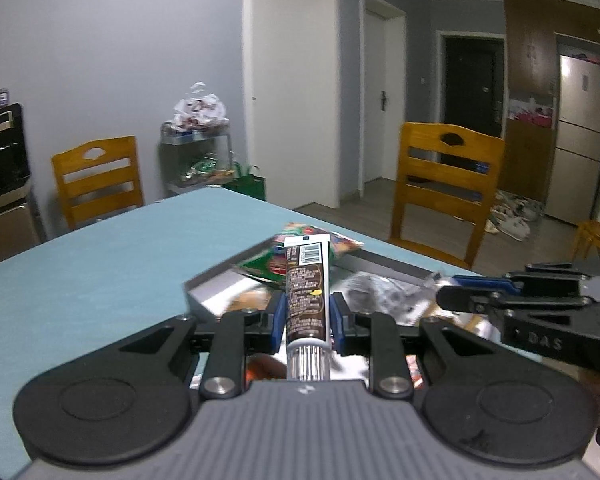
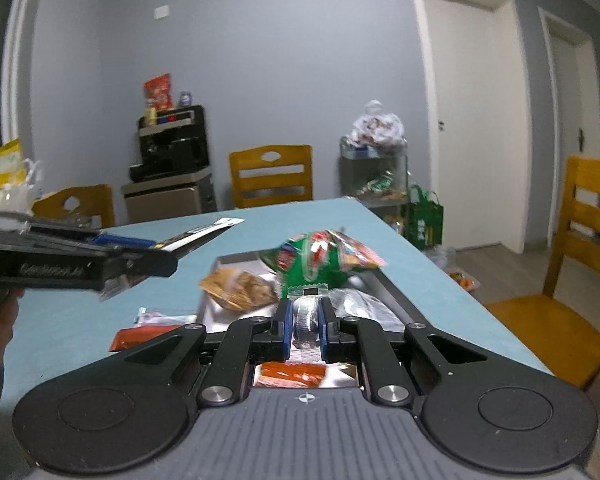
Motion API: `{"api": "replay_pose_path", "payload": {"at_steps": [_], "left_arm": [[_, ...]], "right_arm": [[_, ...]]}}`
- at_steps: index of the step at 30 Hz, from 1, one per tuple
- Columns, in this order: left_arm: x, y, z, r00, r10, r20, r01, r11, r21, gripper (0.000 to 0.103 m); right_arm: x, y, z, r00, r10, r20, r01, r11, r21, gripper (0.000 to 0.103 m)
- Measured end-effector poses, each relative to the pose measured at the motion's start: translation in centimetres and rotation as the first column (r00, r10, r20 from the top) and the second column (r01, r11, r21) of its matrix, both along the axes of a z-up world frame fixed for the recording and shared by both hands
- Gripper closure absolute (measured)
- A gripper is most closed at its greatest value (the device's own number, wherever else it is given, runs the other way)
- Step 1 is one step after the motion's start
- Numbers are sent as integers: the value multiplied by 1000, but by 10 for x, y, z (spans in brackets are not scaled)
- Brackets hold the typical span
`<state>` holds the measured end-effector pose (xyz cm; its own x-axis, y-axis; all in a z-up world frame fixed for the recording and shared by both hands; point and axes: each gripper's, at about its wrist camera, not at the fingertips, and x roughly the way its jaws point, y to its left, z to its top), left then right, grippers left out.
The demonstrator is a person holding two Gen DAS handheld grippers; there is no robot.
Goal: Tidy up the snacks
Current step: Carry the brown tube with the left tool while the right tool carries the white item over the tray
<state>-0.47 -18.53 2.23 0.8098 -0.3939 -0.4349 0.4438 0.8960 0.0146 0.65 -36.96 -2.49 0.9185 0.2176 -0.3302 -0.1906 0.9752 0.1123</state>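
Observation:
My left gripper [image 1: 306, 314] is shut on a brown squeeze tube [image 1: 305, 300] with a white ribbed cap, held above the blue table. It shows from the side in the right wrist view [image 2: 140, 254], tube [image 2: 198, 236] pointing right. My right gripper [image 2: 305, 318] is shut on a clear-wrapped packet [image 2: 306, 314] over the metal tray [image 2: 396, 292]. The tray [image 1: 204, 284] holds a green snack bag [image 2: 320, 260], an orange-brown bag [image 2: 240, 288] and a clear wrapper [image 2: 364, 304]. The right gripper appears at right in the left wrist view [image 1: 444, 296].
Orange-red packets [image 2: 140, 336] lie on the blue table [image 2: 80, 312] left of the tray. Wooden chairs [image 1: 444, 188] [image 2: 272, 176] stand around the table. A rack with snack bags [image 2: 374, 164] stands at the wall.

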Motion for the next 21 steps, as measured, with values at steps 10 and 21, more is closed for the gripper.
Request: {"api": "replay_pose_path", "payload": {"at_steps": [10, 21], "left_arm": [[9, -36, -24, 995, -70, -69, 72, 997, 30, 82], [26, -45, -46, 990, -62, -126, 70, 996, 60, 82]], "right_arm": [[8, -10, -14, 999, -16, -50, 16, 1000, 11, 88], [15, -3, -26, 993, -5, -117, 5, 1000, 1, 88]]}}
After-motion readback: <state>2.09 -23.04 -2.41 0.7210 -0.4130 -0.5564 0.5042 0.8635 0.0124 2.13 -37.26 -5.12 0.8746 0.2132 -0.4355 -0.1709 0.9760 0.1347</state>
